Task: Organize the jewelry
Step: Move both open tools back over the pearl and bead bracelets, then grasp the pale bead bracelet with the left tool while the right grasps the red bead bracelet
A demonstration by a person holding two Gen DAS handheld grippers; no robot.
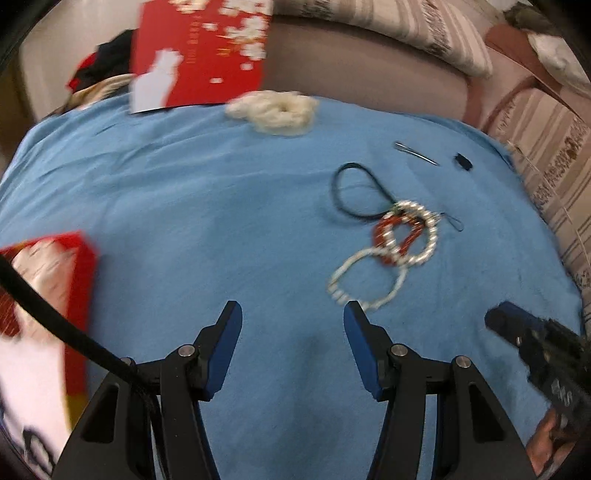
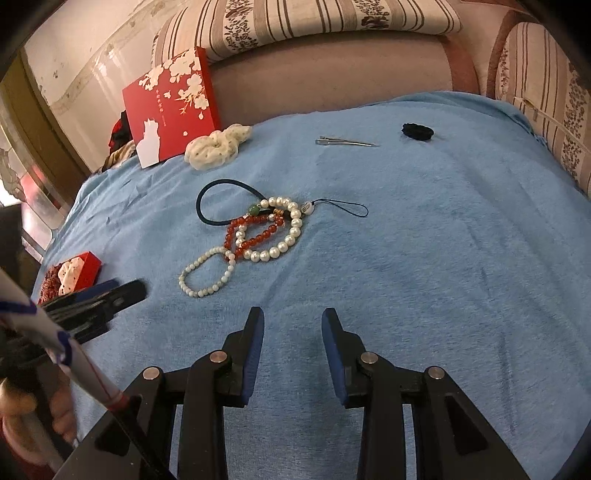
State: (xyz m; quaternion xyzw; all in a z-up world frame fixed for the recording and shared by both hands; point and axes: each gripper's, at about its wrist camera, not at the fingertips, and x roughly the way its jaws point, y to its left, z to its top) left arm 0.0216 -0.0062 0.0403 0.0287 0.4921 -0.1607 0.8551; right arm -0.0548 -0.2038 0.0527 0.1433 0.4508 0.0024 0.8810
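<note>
While both my left claw (image 1: 291,314) and right claw (image 2: 291,319) gape empty, bracelets (image 2: 258,236) lie tangled mid-blanket (image 2: 443,258) ahead; risk: lifting one strand drags the others along.

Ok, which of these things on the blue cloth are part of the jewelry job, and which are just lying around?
Job:
pearl bracelets
red bead bracelet
cord charm
open red box
red lid

Lying about:
cream scrunchie
hair clip
black hair tie
cushions
</note>
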